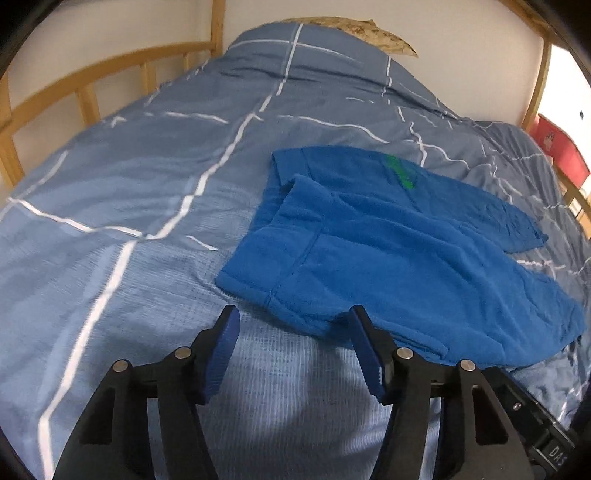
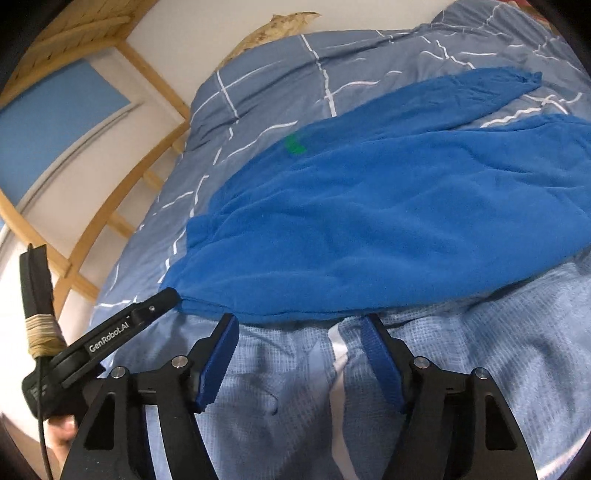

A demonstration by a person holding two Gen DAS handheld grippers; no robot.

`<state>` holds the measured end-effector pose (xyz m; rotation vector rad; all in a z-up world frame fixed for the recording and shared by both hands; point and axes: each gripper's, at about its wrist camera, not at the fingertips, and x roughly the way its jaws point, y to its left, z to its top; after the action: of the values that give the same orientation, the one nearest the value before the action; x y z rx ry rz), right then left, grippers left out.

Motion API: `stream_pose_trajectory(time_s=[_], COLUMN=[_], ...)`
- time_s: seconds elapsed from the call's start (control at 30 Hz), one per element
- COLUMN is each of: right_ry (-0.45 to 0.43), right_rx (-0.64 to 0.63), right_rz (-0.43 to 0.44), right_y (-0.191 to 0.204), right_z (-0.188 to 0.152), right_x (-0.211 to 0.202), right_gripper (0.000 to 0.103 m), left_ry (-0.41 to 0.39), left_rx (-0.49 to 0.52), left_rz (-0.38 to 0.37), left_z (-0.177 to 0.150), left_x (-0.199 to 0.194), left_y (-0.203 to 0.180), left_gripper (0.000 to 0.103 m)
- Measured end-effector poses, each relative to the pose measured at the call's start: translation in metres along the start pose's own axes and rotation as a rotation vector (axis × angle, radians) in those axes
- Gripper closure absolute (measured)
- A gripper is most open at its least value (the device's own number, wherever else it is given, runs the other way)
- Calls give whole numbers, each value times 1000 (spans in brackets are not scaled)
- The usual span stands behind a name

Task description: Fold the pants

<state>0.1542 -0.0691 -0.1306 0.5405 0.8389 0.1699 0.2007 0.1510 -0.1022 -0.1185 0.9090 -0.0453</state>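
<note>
Bright blue fleece pants (image 1: 388, 251) lie on the bed, waistband end at the left, two legs running right; a small green mark (image 1: 400, 171) sits near the far edge. My left gripper (image 1: 293, 315) is open and empty, just short of the pants' near hem. In the right wrist view the pants (image 2: 369, 229) spread across the middle, with the legs splitting at the far right. My right gripper (image 2: 299, 321) is open and empty at the pants' near edge. The left gripper's body (image 2: 110, 339) shows at the left, its tip touching the pants' corner.
The bed is covered by a grey-blue duvet with white lines (image 1: 147, 177). A wooden bed rail (image 1: 74, 85) runs along the far left side. A beige pillow edge (image 1: 369, 33) peeks out at the head. A red box (image 1: 561, 151) stands at the right.
</note>
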Motion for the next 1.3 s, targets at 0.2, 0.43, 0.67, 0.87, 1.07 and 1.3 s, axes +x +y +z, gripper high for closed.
stream_pose_trajectory(time_s=[0.2,0.43,0.67,0.87,1.07,1.3], right_ry=[-15,-23,2,4,29,48], right_rx=[59,95,54,-9,-16,-35], right_rz=[11,0,-27,-26,-55,-86], right_y=[-9,-16,-16,-12,-13,-12], right_z=[14,21,29,30,27,23], right_x=[7,9,12,0,6,11], right_gripper=[34,36,77,84,84,84], left_ry=[16,25,34,20,61,85], left_rx=[-4,-55,-104,-105,-136,-199], left_rz=[-1,-4,-94,-66,-71,6], left_z=[10,11,11,7,6,-2], left_x=[17,24,22,11,15,15], left_y=[-1,6,8,4,12,24], left_gripper=[45,59,96,94,81,48])
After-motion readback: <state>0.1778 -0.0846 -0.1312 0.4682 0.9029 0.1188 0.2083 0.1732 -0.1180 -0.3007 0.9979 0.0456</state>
